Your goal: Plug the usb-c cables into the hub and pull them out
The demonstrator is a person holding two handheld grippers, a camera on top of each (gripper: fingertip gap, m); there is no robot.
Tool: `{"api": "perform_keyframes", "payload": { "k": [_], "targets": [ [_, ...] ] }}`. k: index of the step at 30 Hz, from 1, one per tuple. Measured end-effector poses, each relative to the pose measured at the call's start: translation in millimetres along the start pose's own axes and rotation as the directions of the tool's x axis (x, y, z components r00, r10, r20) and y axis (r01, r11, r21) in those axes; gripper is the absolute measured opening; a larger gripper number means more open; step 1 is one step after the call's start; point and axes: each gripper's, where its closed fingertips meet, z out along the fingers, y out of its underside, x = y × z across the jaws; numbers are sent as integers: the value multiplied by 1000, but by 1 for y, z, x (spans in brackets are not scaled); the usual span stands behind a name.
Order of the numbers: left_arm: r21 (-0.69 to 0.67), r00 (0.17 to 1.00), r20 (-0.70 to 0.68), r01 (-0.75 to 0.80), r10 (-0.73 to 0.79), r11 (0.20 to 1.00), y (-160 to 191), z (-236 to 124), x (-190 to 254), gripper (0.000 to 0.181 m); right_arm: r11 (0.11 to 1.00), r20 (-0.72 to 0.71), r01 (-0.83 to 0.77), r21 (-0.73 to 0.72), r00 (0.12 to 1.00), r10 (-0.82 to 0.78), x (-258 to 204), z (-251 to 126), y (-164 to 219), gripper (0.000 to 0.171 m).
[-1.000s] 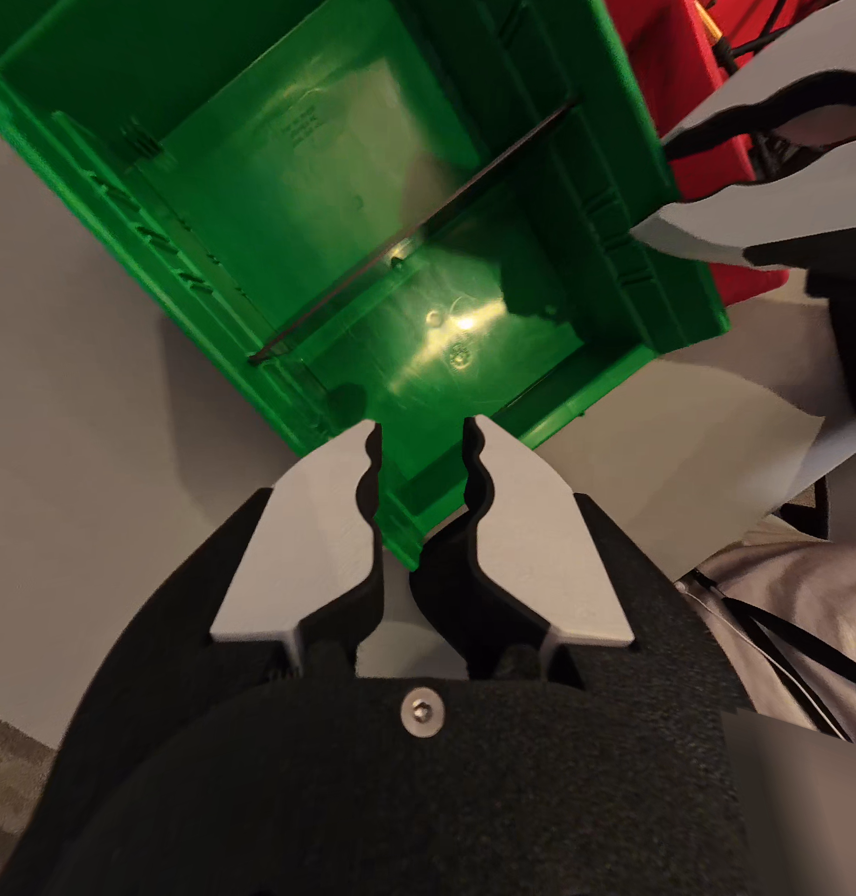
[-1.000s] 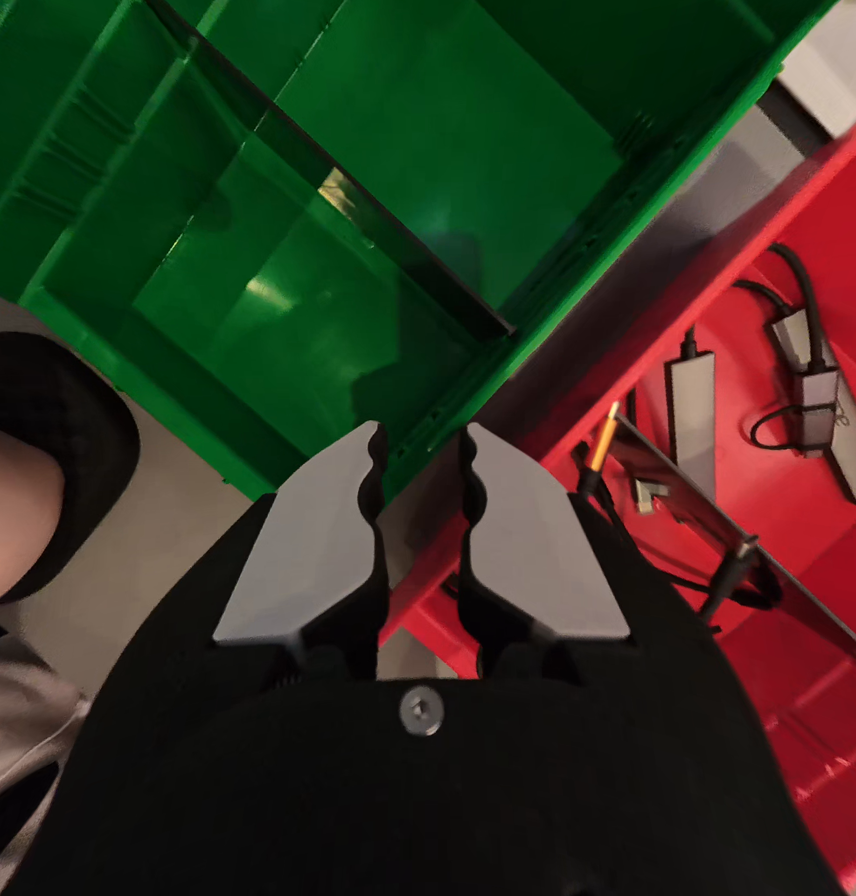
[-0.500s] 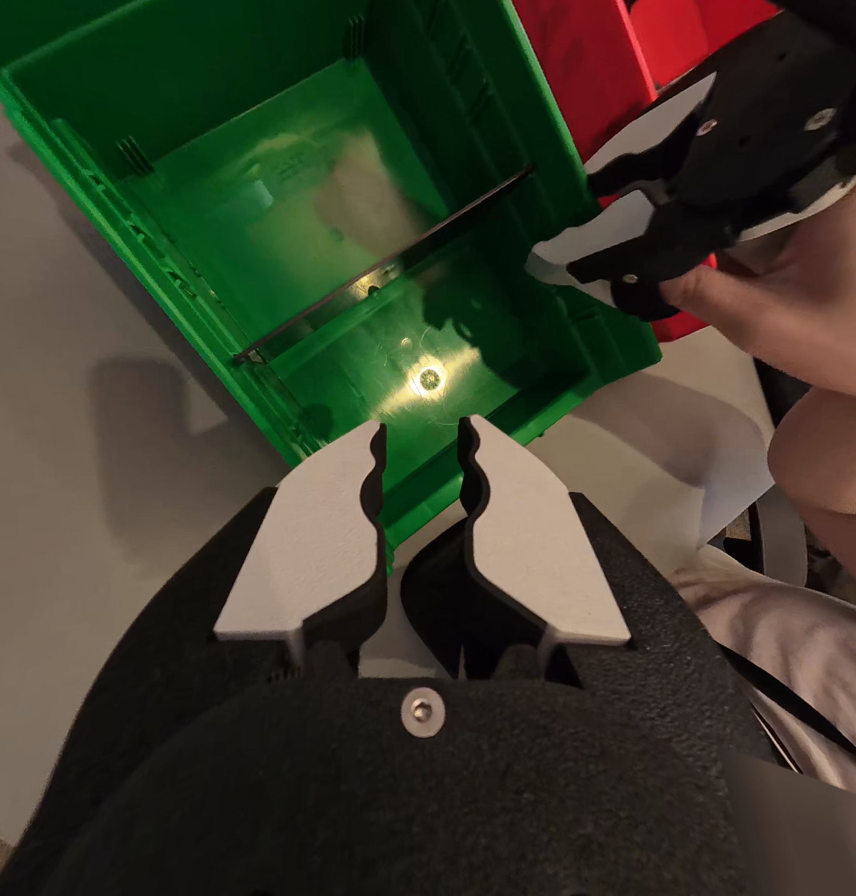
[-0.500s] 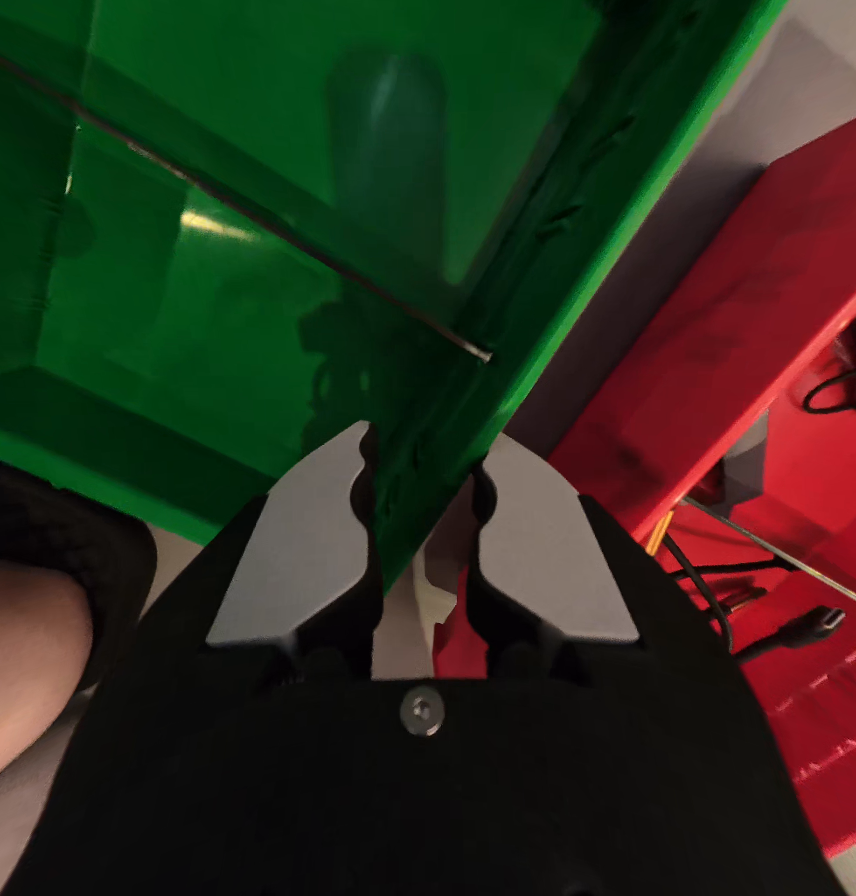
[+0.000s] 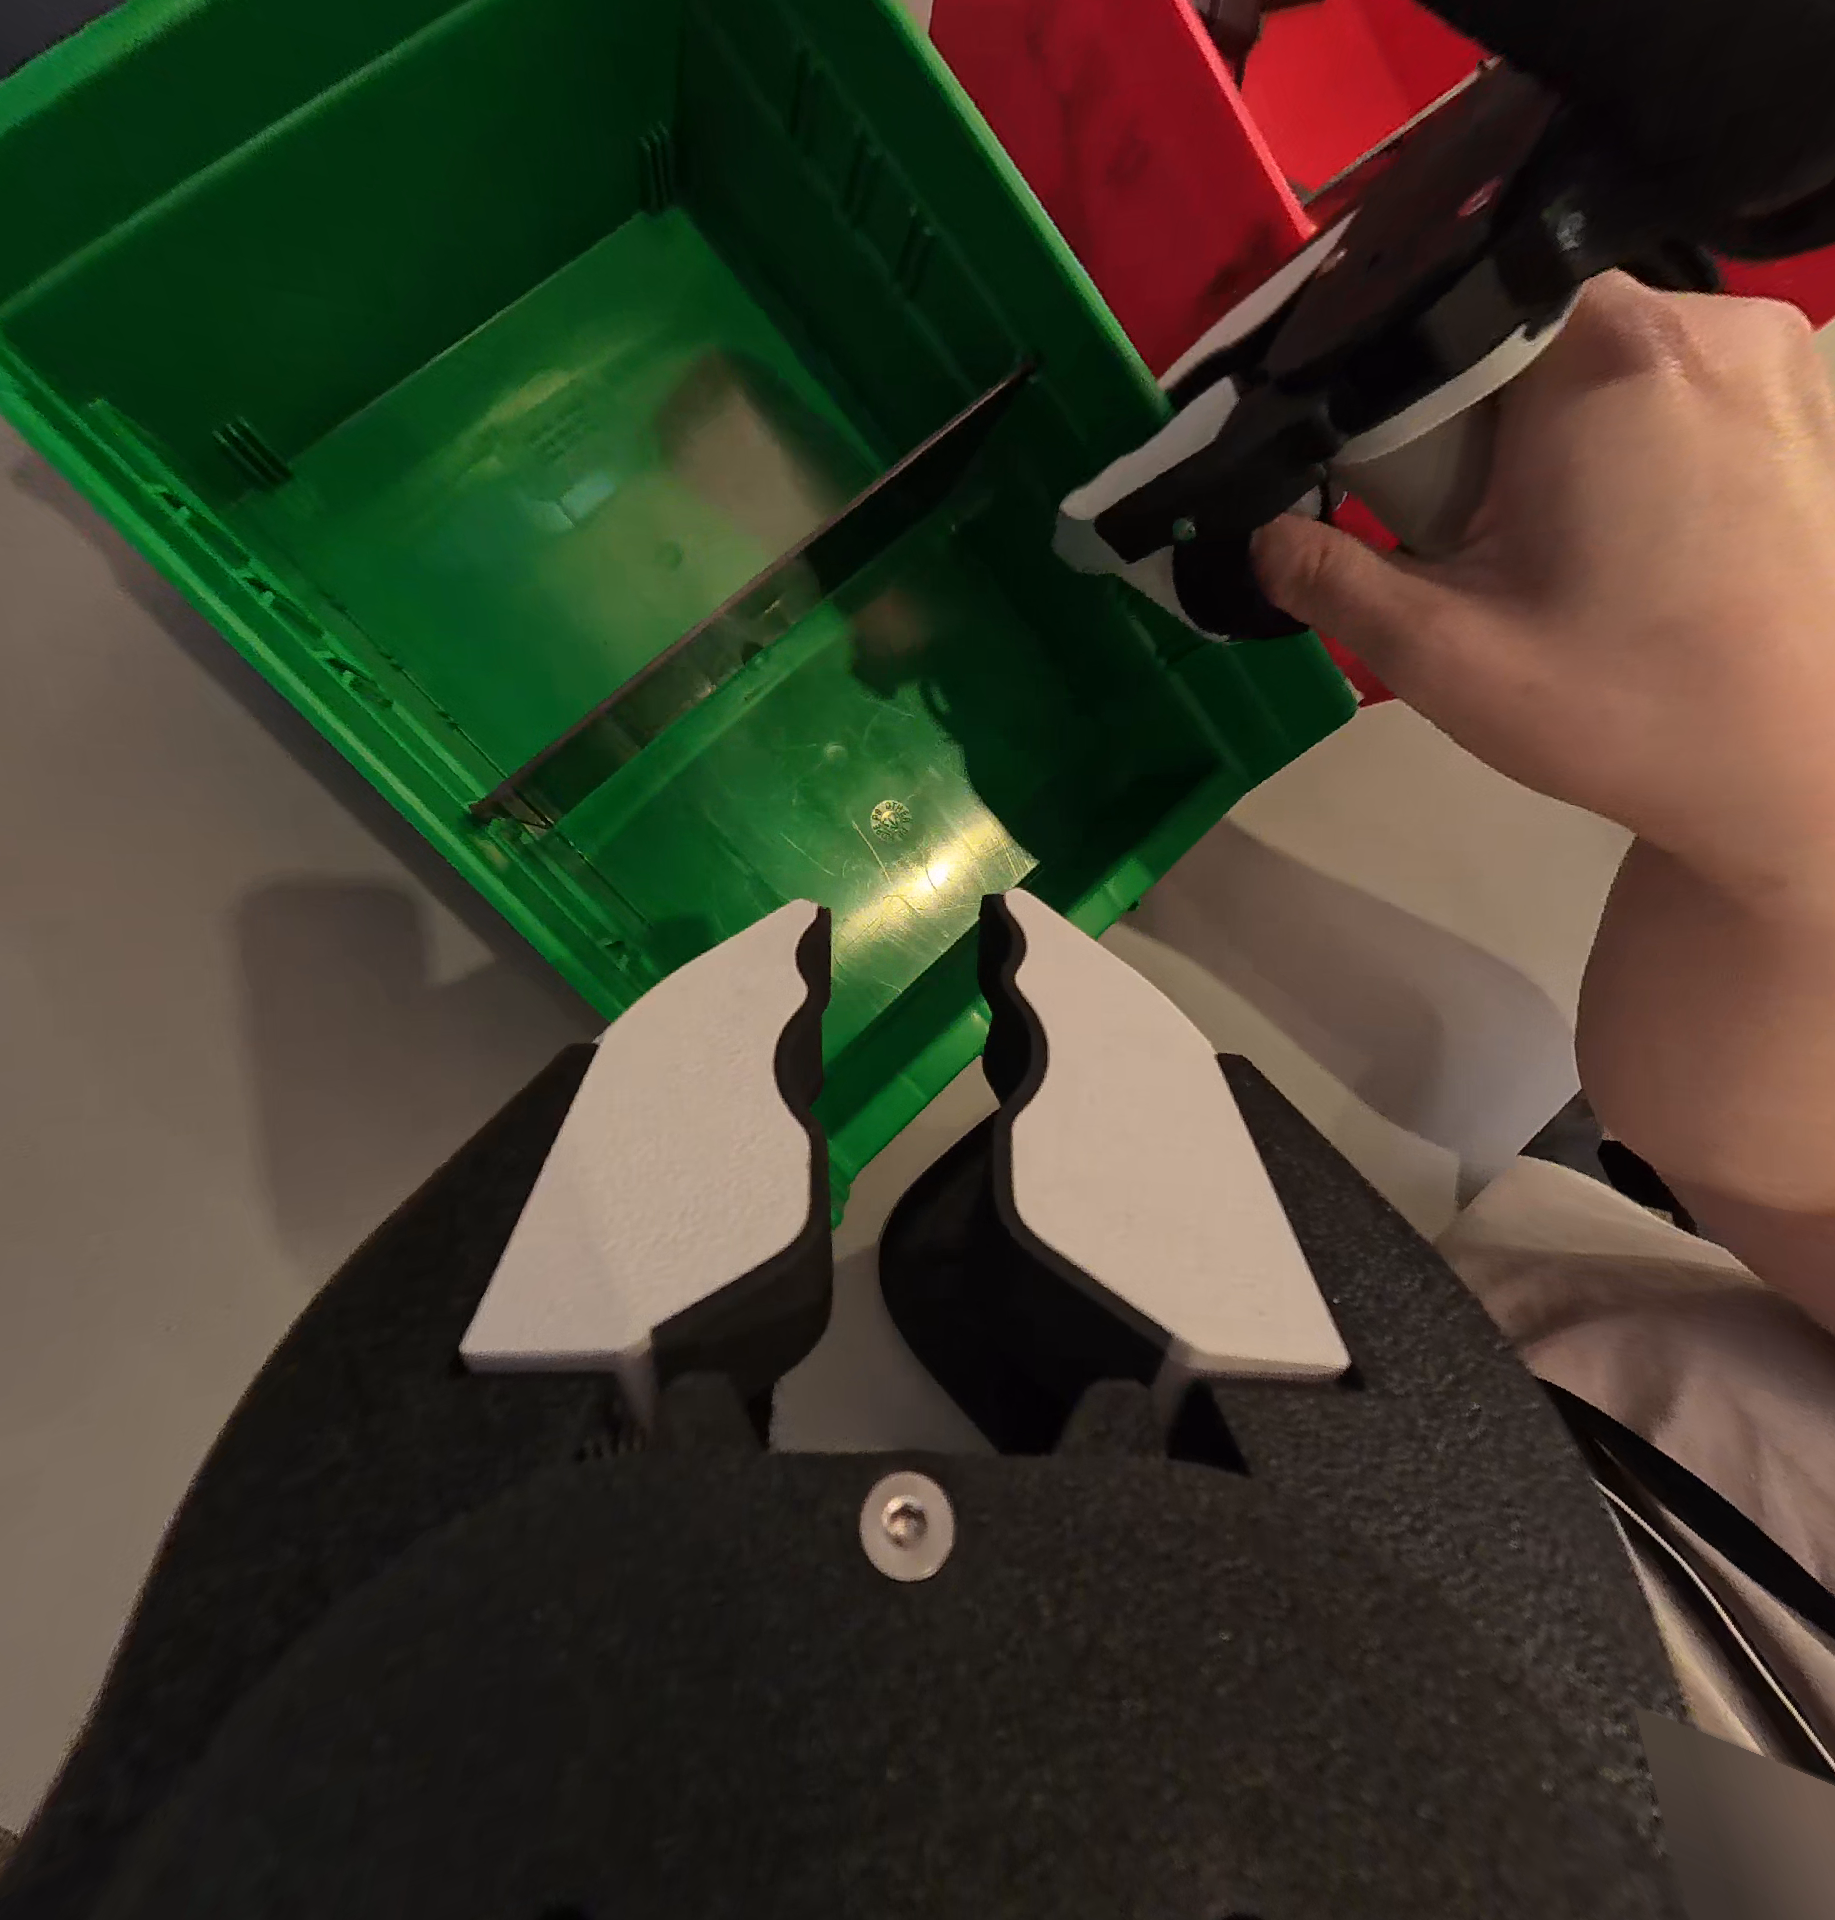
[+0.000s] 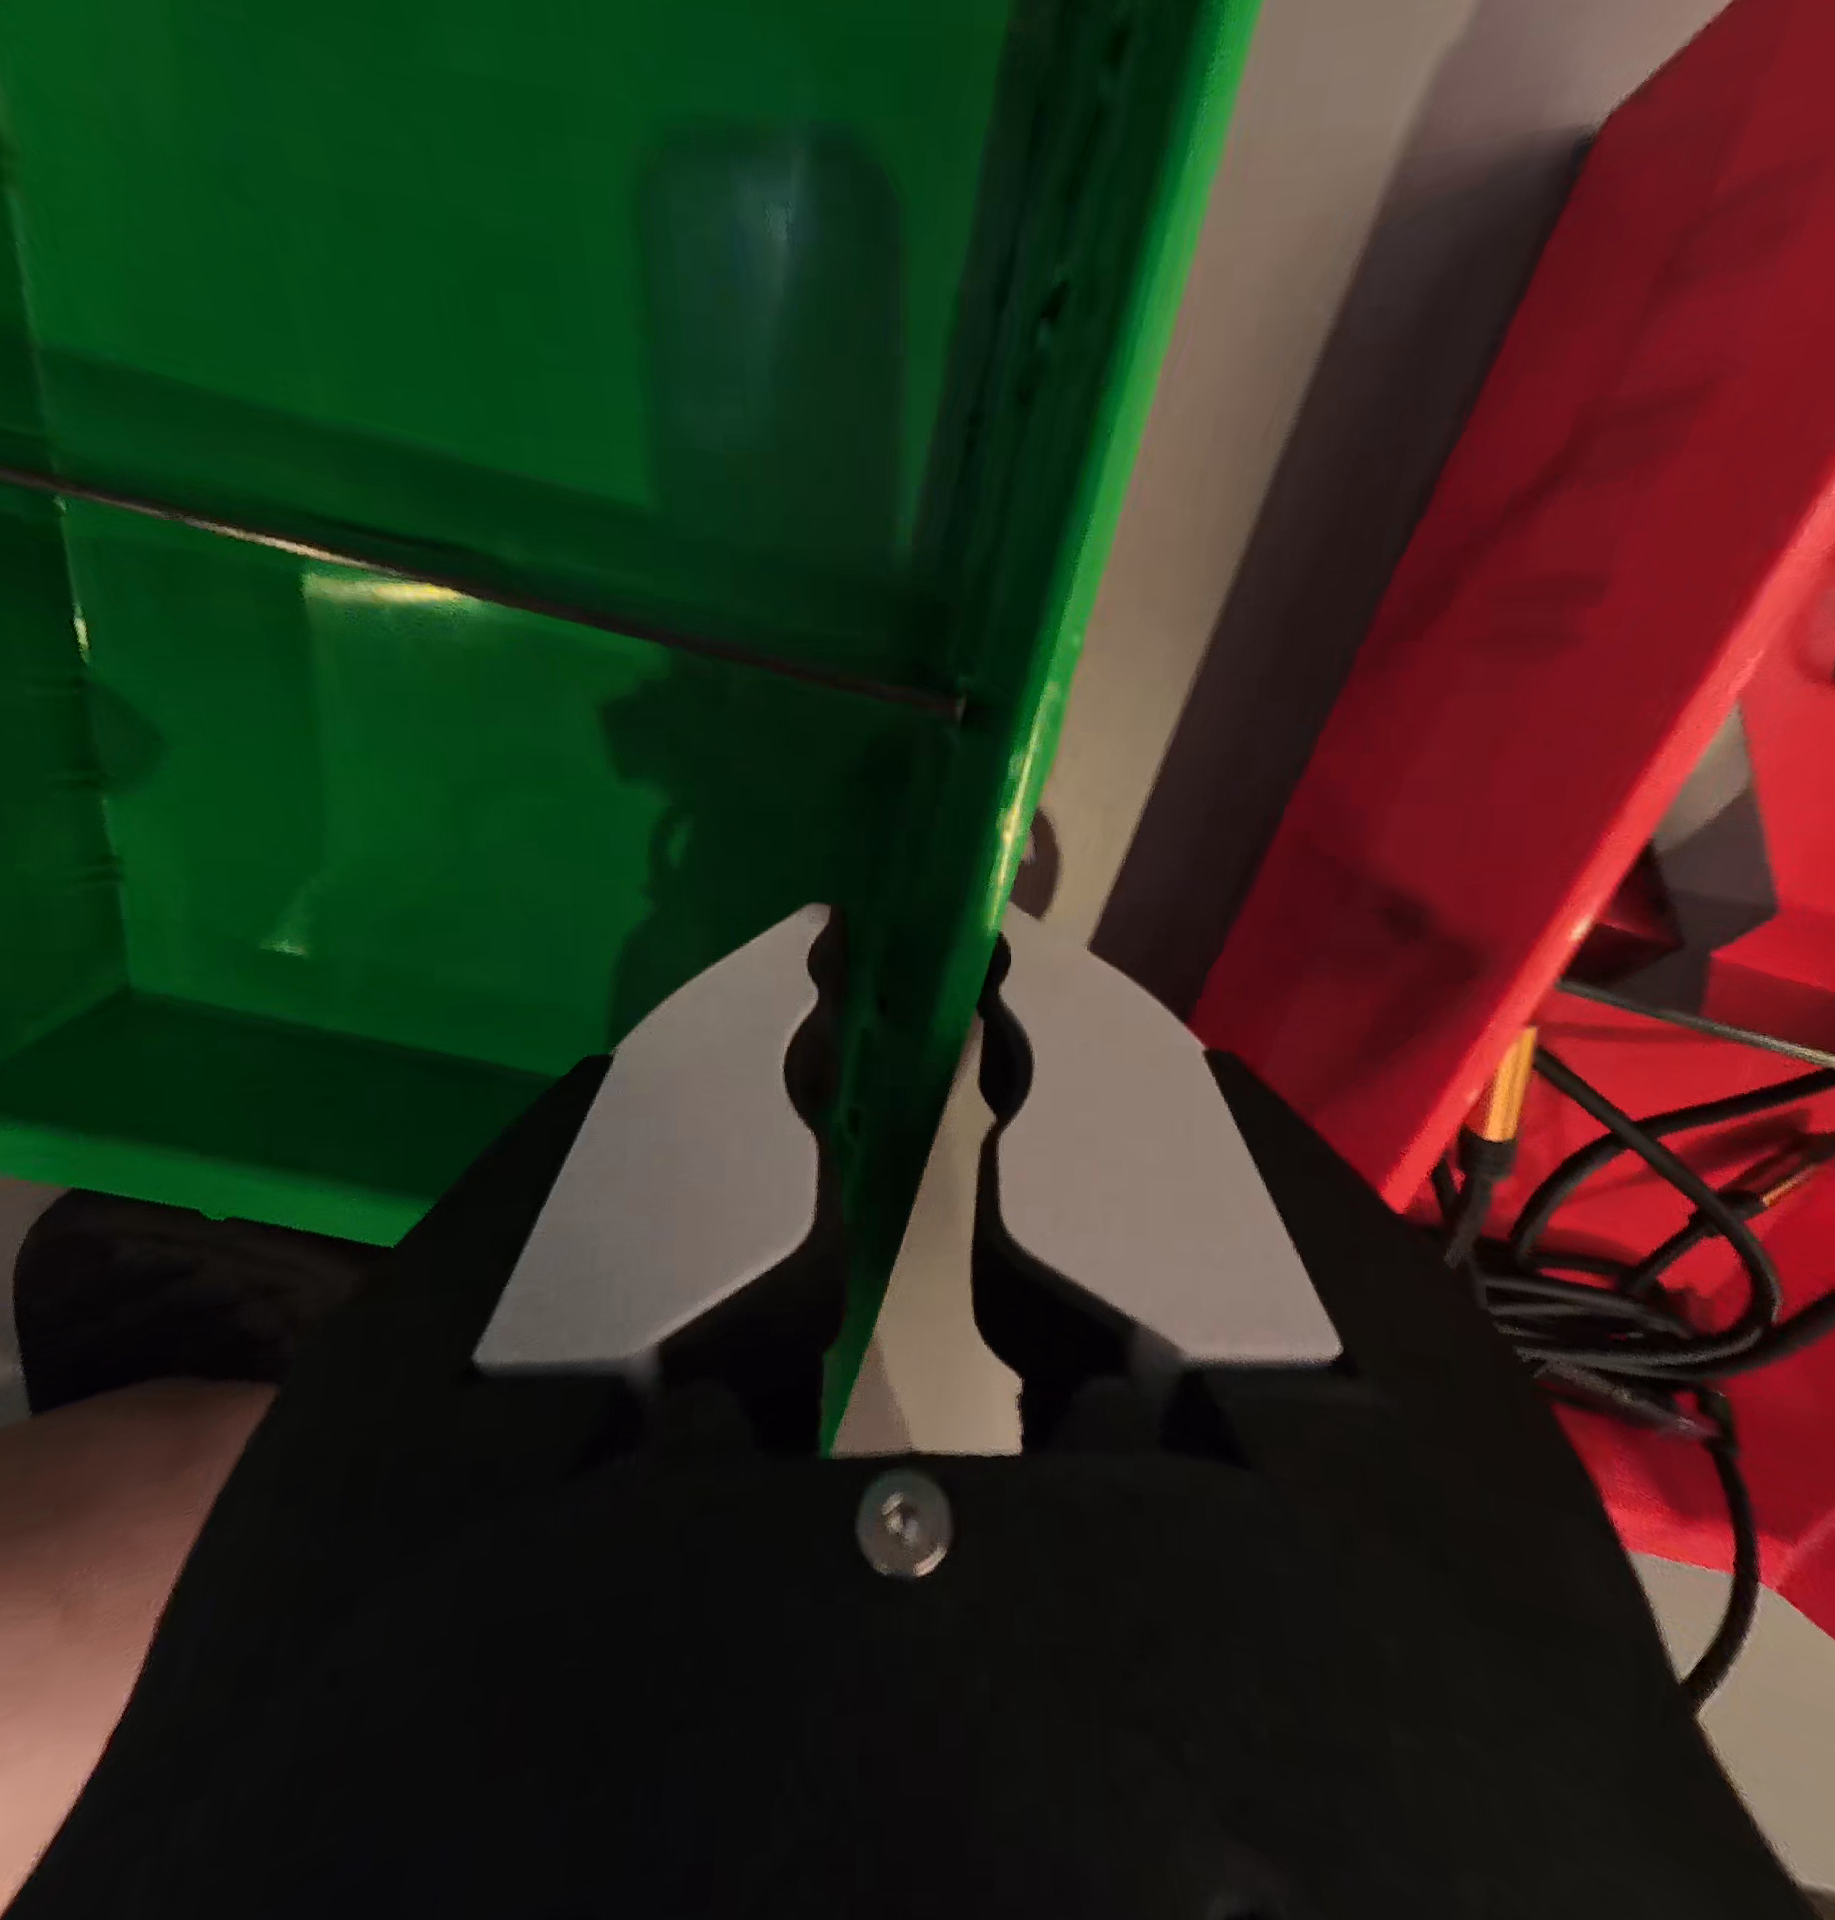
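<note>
An empty green bin (image 5: 269, 208) with a dark divider (image 5: 767, 582) lies on the pale table. My left gripper (image 5: 902, 914) is open and empty, hovering over the bin's near corner. My right gripper (image 6: 913, 935) straddles the bin's right wall (image 6: 1100, 416), with both fingers pressed against it. It also shows in the left wrist view (image 5: 1110, 520), held by a hand (image 5: 1567, 520). Black cables (image 6: 1619, 1299), one with a gold-coloured plug (image 6: 1505, 1081), lie in a red bin (image 6: 1567, 623) beside a grey hub (image 6: 1713, 862), partly hidden.
The red bin (image 5: 1079, 135) stands just right of the green one with a narrow strip of table between them. A forearm and grey cloth (image 5: 1619, 1351) are at the table's right edge. Bare table (image 5: 165, 935) lies left of the green bin. The grippers' ends are close to 20 centimeters from one another. The grey hub (image 6: 1713, 862) is about 15 centimeters from my right fingertips and 35 centimeters from my left.
My right gripper has moved down over the green bin's right wall and narrowed onto it. The left gripper has drawn back a little and stays open. The green bin has turned in both views.
</note>
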Motion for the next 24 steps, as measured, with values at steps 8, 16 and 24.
{"api": "perform_keyframes", "payload": {
  "k": [8, 16, 24],
  "targets": [
    [12, 1000, -26, -1, 1, 1000, 1, -1, -1, 27, 997, 8, 2, -79, 1000, -2, -2, 18, 5, 28],
    [21, 1000, -25, -9, 9, 1000, 0, -2, -1, 27, 991, 131, -9, -131, 991, 26, -9, 33, 9, 7],
    [91, 1000, 0, -18, 18, 996, -12, -12, 2, 25, 991, 155, 58, -119, 987, -39, -13, 34, 5, 7]
  ]
}}
